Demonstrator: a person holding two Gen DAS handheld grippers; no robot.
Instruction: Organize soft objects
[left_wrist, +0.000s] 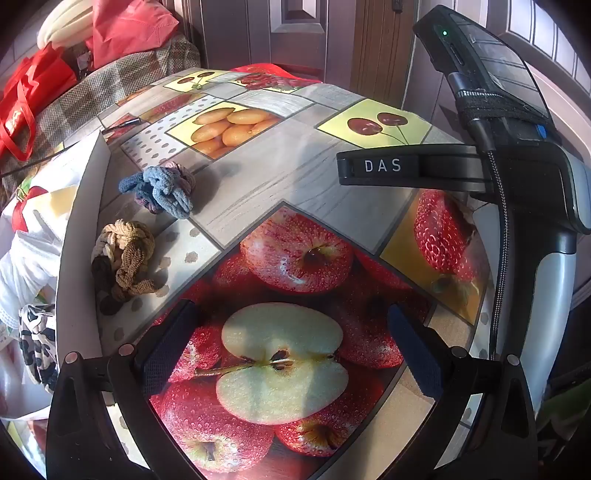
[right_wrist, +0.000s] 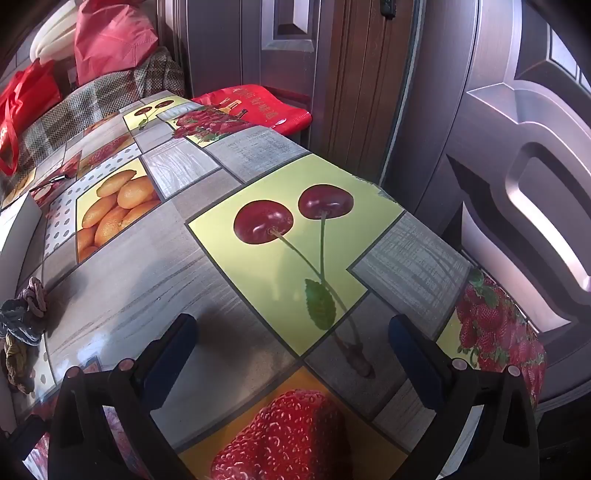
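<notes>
Two scrunchie piles, blue bunch (left_wrist: 162, 190) and tan bunch (left_wrist: 123, 258), so we'd swing the left gripper (left_wrist: 291, 354), spread and empty like the right gripper (right_wrist: 291, 354), over one and pinch low.

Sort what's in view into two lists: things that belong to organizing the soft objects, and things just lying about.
Belongs to the job:
- blue and purple hair ties
- tan and brown hair ties
- white box beside them
- left gripper, open
- right gripper, open

Lying about:
- red bag
- plaid cloth
- fruit-print tablecloth
</notes>
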